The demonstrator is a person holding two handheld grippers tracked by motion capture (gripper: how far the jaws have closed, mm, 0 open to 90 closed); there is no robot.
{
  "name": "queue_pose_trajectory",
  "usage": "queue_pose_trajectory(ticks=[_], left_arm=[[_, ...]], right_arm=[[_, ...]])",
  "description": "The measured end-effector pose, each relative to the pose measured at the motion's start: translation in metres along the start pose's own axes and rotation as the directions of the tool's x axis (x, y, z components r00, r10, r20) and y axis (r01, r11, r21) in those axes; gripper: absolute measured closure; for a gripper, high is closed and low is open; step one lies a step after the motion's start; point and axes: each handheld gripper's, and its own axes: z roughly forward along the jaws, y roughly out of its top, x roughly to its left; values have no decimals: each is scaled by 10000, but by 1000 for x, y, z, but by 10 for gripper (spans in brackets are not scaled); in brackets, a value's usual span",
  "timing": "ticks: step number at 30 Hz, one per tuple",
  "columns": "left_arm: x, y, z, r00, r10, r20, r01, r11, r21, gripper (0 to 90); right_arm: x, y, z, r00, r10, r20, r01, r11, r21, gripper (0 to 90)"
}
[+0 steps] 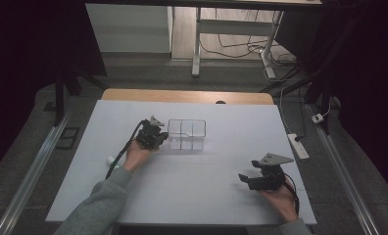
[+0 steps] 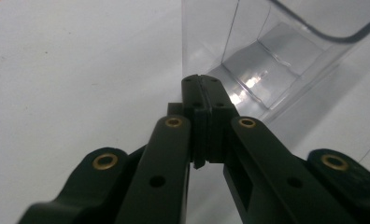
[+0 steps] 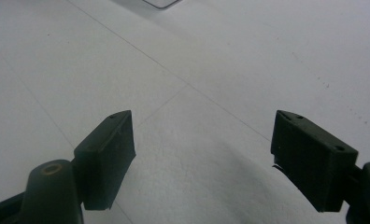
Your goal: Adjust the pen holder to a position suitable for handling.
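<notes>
The jaws of the left gripper are pressed together with nothing between them, and their joined tips are seen right at the near wall of the clear divided box; whether the tips touch the wall cannot be told. The box stands upright just ahead of the tips and to their right in the left gripper view, its compartments apparently empty. In the high view the left gripper is placed against the box's left end, so the step in hand is judged to be a push or nudge of the box with closed jaws.

For that to be done well, the tips should be kept low on the wall, near the base, so that the light box is slid and not tipped. The push is best aimed through the middle of the wall; from a corner the box would likely be spun. A slow, steady pace is advised, since thin clear plastic may skid on the white table.

Well apart from the box, the right gripper is held near the table with its jaws spread wide and nothing between them. A small pale object, too small to identify, lies beside the left forearm.
</notes>
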Motion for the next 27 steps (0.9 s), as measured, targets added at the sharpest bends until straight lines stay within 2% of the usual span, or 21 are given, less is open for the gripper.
queue_pose_trajectory(ticks=[11, 16, 22, 25, 27], left_arm=[[-2, 1, 5, 9999, -62, 118, 62, 10000, 51, 883], [0, 1, 3, 9995, -51, 320, 50, 10000, 15, 882], [6, 1, -12, 9997, 115, 200, -110, 9997, -241, 883], [9, 0, -23, 9994, 249, 242, -239, 9989, -414, 881], [11, -1, -30, 9979, 457, 457, -435, 9979, -486, 830]], right_arm=[[0, 0, 0, 10000, 10, -16, -10, 10000, 42, 214], [0, 0, -1, 10000, -13, -17, 13, 10000, 17, 213], [0, 0, -2, 10000, -31, 23, 31, 10000, 21, 213], [-1, 0, -3, 10000, -11, 26, 11, 10000, 30, 213], [-1, 0, -3, 10000, 2, 27, -2, 10000, 19, 213]])
